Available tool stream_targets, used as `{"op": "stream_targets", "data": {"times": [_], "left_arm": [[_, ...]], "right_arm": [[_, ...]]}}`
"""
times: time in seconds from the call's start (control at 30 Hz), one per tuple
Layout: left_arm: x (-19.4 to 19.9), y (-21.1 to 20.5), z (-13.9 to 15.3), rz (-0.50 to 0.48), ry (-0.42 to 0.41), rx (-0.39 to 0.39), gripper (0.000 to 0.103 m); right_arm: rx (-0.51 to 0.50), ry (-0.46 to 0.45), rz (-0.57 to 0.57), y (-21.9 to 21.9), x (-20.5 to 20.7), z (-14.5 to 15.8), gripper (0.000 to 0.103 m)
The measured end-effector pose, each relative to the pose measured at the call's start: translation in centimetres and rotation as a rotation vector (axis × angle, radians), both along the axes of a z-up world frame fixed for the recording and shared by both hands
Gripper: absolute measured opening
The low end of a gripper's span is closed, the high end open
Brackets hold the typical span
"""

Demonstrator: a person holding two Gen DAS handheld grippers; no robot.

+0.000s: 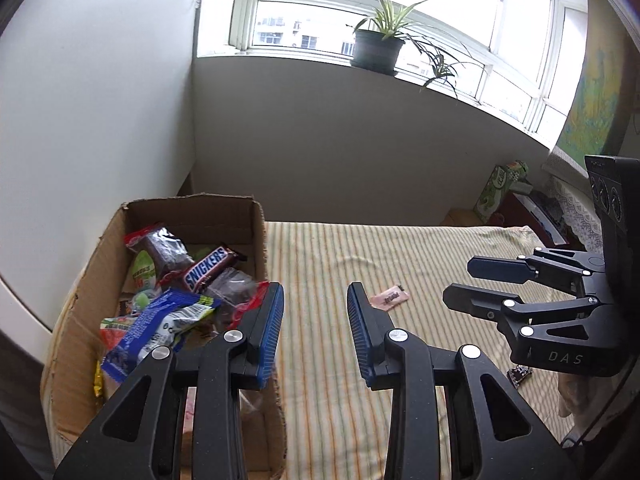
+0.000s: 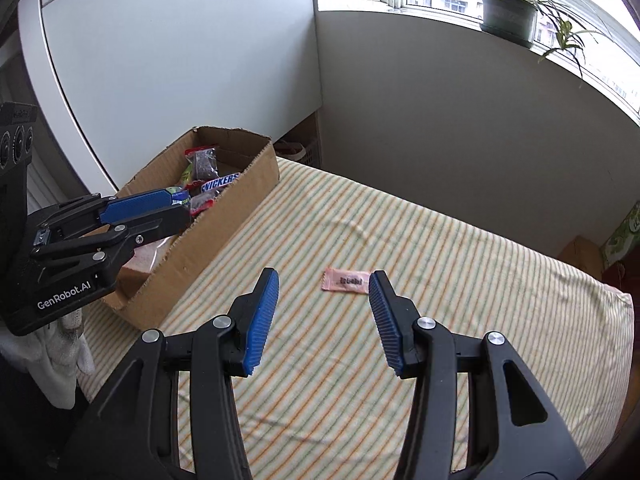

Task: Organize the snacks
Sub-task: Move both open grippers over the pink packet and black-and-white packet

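Observation:
A cardboard box (image 1: 256, 236) (image 2: 256, 184) stands at the left of a striped cloth and holds several snacks, among them a Snickers bar (image 1: 206, 270) (image 2: 220, 182) and a blue packet (image 1: 156, 320). A small pink sachet (image 1: 390, 298) (image 2: 345, 280) lies alone on the cloth. My left gripper (image 1: 316, 300) (image 2: 176, 208) is open and empty over the box's near right edge. My right gripper (image 2: 324, 288) (image 1: 460, 284) is open and empty, just short of the pink sachet.
The striped cloth (image 2: 460, 320) covers the table. A small dark wrapper (image 1: 520, 374) lies near its right edge. A potted plant (image 1: 376, 46) stands on the windowsill. A green box (image 1: 496, 194) and clutter sit at the far right.

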State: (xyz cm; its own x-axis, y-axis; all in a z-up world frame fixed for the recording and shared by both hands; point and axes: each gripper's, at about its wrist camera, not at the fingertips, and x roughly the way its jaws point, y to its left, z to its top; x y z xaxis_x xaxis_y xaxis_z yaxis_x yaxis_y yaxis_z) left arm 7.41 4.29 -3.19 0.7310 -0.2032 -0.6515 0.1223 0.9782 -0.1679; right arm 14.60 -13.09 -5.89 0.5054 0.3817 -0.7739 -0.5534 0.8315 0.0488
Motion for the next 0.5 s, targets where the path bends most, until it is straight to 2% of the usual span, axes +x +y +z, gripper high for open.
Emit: {"op": "stream_targets", "data": {"times": [0.13, 0.23, 0.5], "left_arm": [[1.1, -3.0, -0.8, -0.057, 0.031, 0.002, 0.031], [2.1, -4.7, -1.7, -0.082, 0.058, 0.007, 0.031], [4.8, -7.4, -4.2, -0.119, 0.142, 0.015, 0.031]], "right_arm": [[0.012, 0.028, -0.076, -4.4, -0.3, -0.9, 0.058], [0.022, 0.054, -0.122, -7.5, -0.6, -1.8, 0.058], [0.036, 0.112, -0.152, -12.5, -3.2, -4.5, 0.058]]}}
